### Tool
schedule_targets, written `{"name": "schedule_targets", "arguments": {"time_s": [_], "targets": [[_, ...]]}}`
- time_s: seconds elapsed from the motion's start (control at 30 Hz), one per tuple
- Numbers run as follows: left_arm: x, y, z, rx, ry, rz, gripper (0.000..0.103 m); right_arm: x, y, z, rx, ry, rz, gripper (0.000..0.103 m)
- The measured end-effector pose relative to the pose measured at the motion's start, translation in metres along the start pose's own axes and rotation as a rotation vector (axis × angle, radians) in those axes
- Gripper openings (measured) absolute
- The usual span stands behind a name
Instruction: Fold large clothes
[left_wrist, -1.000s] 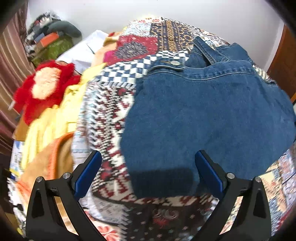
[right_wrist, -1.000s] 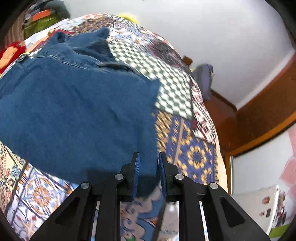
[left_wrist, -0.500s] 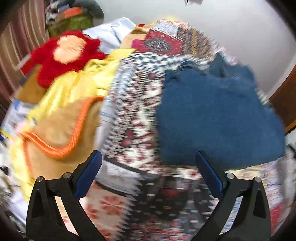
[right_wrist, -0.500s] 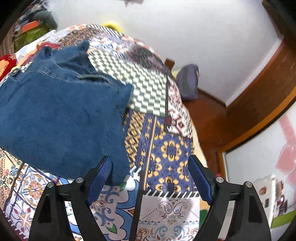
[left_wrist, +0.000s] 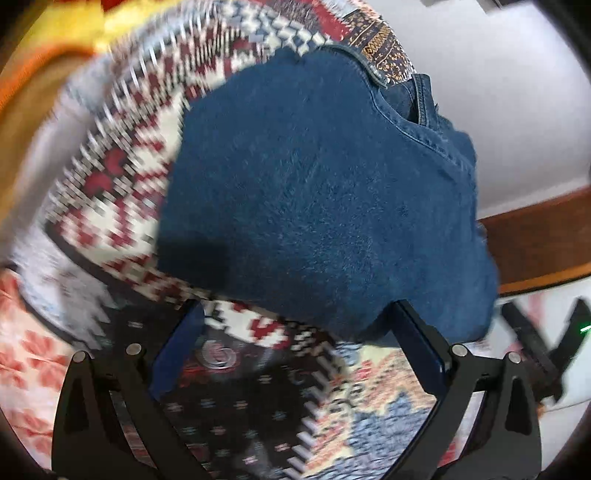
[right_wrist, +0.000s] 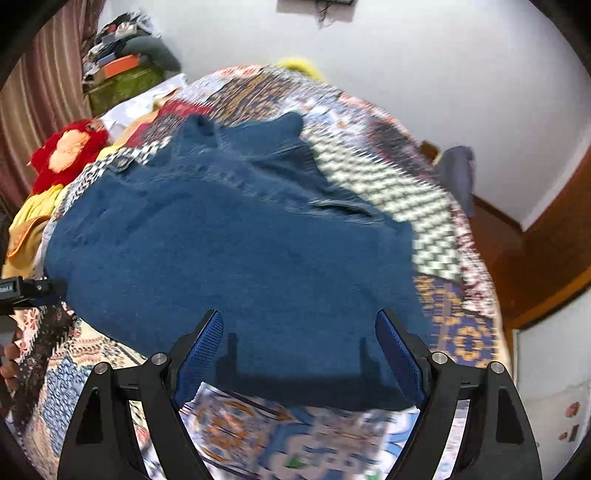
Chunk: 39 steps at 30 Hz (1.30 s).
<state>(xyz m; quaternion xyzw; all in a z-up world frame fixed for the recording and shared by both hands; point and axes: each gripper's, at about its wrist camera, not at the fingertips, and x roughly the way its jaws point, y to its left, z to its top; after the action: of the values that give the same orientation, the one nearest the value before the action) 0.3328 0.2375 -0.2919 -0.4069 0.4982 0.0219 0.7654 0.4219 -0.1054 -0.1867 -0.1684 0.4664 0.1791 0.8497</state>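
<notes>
Folded denim garment (right_wrist: 236, 258) flat on the quilt (right_wrist: 436, 206) of the bed, just ahead of my right hand-held gripper (right_wrist: 299, 354), my left hand-held gripper (left_wrist: 295, 343) at its near edge, stuffed toy (right_wrist: 68, 151) far left behind it

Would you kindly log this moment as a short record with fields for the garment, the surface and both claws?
garment: denim jacket, folded into a compact block, lying flat
surface: patchwork quilt on a bed
left claw: open, empty, at the jacket's near edge
right claw: open, empty, fingers either side of the jacket's near edge
beside jacket: red plush toy and yellow cloth to the left
image quality: motion blur in both views
</notes>
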Motion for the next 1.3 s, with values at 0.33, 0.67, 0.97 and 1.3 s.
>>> {"name": "schedule_targets", "arguments": {"time_s": [0.33,0.67,0.97,1.3], "targets": [[0.03,-0.013,0.036,-0.033,-0.084,-0.045,0.1,0.05,0.017,0.007,0.013,0.1,0.067,0.083],[0.019,-0.012,0.044,-0.116,-0.245,0.013,0.063,0.052,0.015,0.01,0.014,0.105,0.098,0.083],[-0.045,-0.037,0.046,-0.05,-0.474,0.044,0.037,0.029,0.03,0.021,-0.003,0.067,0.135,0.083],[-0.111,-0.048,0.05,0.122,-0.636,0.183,0.035,0.036,0.106,0.05,-0.087,0.047,0.226,0.083]]}}
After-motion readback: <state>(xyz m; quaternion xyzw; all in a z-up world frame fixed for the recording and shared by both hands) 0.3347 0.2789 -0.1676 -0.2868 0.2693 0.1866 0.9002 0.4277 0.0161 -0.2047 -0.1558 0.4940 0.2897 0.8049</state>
